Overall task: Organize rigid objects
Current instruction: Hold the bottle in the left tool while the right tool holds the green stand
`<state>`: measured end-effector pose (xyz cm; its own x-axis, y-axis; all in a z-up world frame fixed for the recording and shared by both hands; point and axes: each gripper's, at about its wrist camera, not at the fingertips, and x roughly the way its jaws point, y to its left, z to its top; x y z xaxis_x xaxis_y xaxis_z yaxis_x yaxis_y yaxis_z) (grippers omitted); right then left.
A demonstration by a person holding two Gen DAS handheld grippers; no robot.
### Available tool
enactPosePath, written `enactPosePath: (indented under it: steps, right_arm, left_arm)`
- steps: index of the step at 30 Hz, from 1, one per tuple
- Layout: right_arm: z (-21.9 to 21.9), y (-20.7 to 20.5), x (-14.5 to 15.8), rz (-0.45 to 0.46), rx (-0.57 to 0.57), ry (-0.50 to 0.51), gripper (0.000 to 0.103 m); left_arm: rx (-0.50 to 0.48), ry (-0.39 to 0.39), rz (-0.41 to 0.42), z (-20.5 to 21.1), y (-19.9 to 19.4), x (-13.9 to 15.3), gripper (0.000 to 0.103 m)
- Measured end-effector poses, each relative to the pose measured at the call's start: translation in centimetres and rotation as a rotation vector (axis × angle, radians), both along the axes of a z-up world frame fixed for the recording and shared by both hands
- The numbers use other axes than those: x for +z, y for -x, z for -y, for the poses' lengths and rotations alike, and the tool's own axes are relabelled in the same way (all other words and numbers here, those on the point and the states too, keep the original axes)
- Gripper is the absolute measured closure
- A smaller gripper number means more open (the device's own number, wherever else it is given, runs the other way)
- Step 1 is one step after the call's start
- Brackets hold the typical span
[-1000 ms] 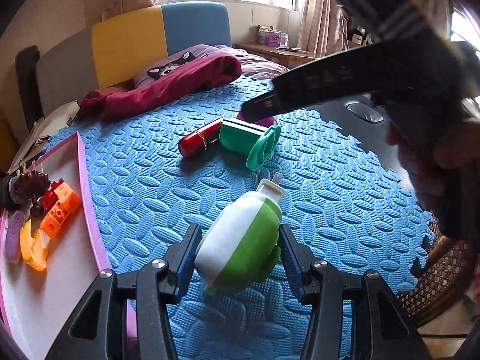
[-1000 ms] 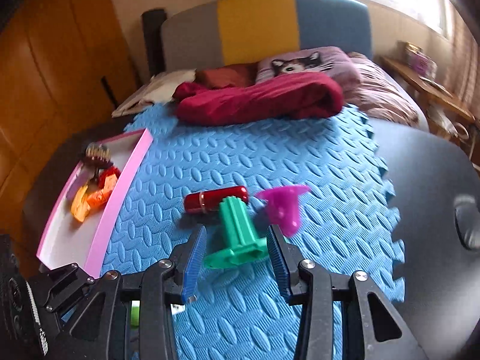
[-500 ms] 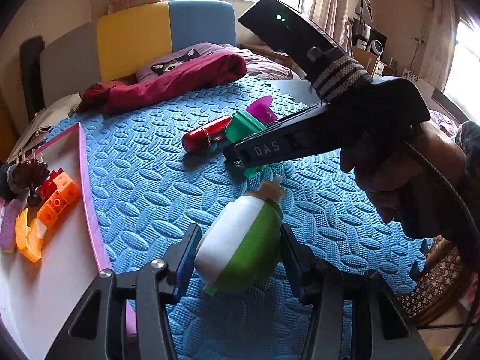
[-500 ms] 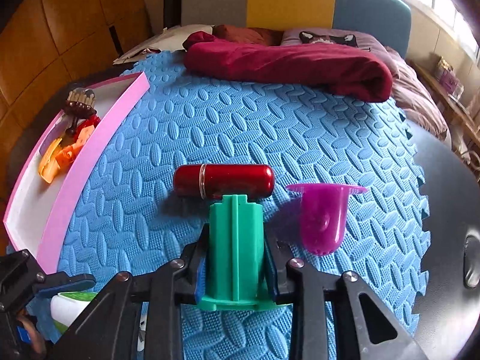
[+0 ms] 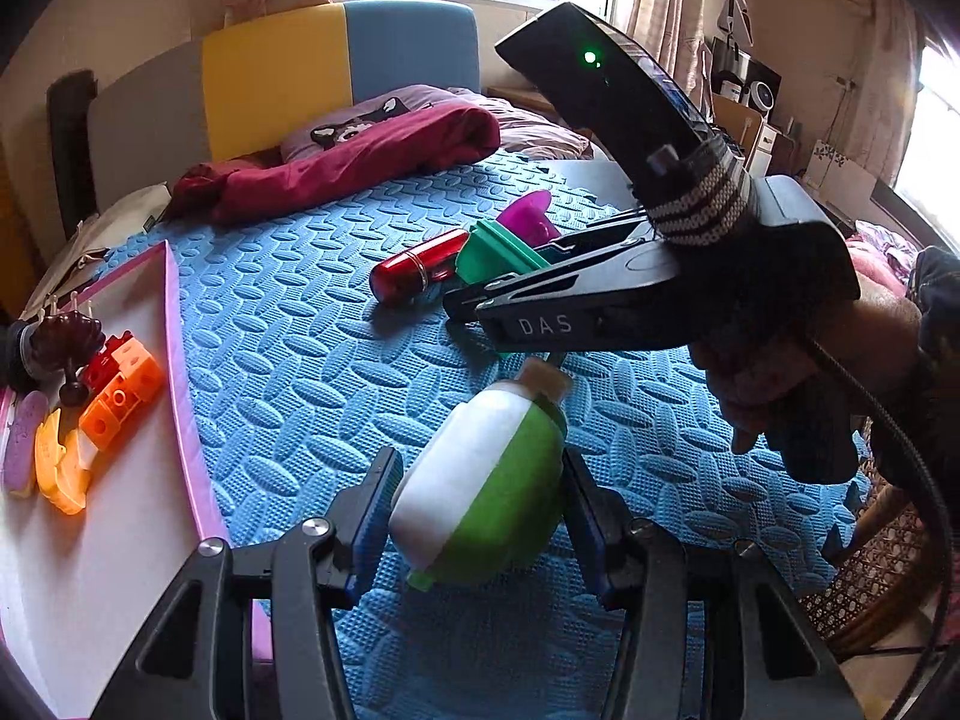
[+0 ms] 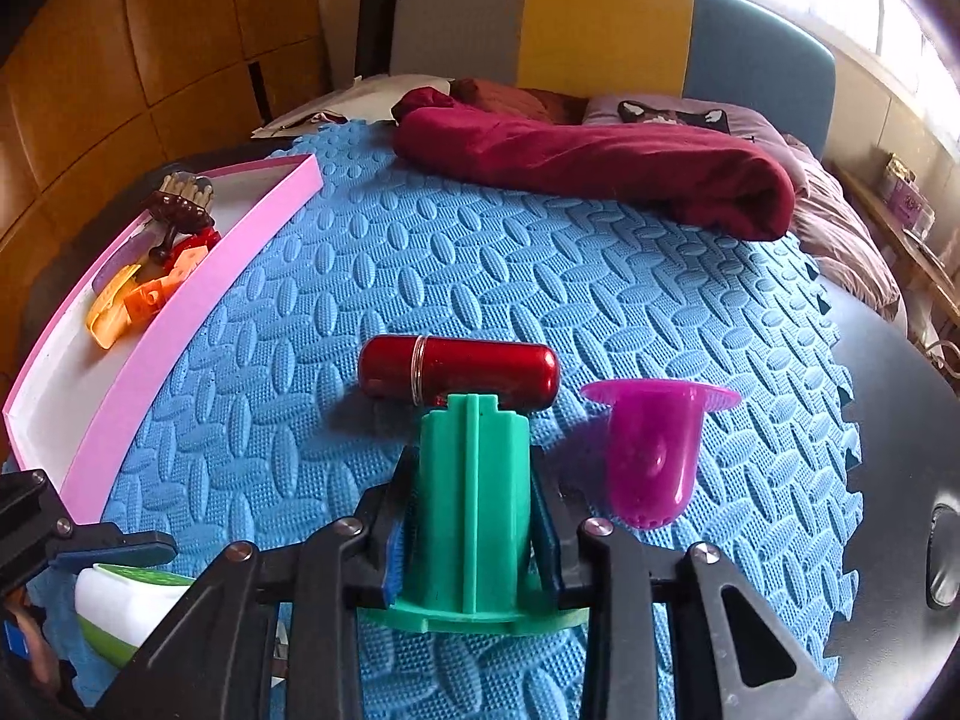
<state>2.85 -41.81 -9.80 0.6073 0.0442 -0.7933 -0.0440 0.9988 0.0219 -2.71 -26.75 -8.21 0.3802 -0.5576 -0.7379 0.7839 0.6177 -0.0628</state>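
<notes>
R gripper (image 6: 474, 516) jaws were easing open slightly, pads still pressed on the green spool (image 6: 474, 480) lying on the blue mat (image 6: 540, 276); L gripper (image 5: 474, 498) clamped the green-white bottle (image 5: 480, 480). I figured the ribbed spool could slip when lifted, knocking the red capsule (image 6: 459, 369) touching its tip. Only legible text: "DAS" on the R gripper.

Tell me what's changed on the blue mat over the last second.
The right tongs came down around the green plastic piece and closed on it; their jaws are now easing slightly open, with the pads apparently still against its sides. The left tongs stayed clamped on the green and white bottle. The red tube, purple cup and pink tray have not moved.
</notes>
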Motion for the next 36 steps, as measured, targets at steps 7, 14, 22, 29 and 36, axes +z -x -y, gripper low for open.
enactPosePath:
  steps: [7, 14, 22, 29, 36]
  right_arm:
    - [0.1, -0.1, -0.3, 0.044, 0.006, -0.011, 0.07]
    - [0.1, -0.3, -0.3, 0.048, -0.003, -0.02, 0.07]
    - [0.1, -0.2, -0.3, 0.05, -0.004, -0.024, 0.07]
    - [0.1, -0.3, -0.3, 0.049, -0.004, -0.017, 0.07]
    - [0.1, -0.3, -0.3, 0.049, -0.006, -0.025, 0.07]
  left_arm:
    - [0.014, -0.002, -0.016, -0.3, 0.0, 0.1, 0.05]
    - [0.019, 0.02, -0.004, -1.1, 0.7, 1.2, 0.05]
    - [0.022, 0.017, 0.004, -1.8, 1.3, 2.2, 0.05]
    - [0.032, 0.017, 0.009, -3.1, 1.9, 2.8, 0.05]
    - [0.054, 0.044, 0.012, -4.2, 1.9, 3.9, 0.05]
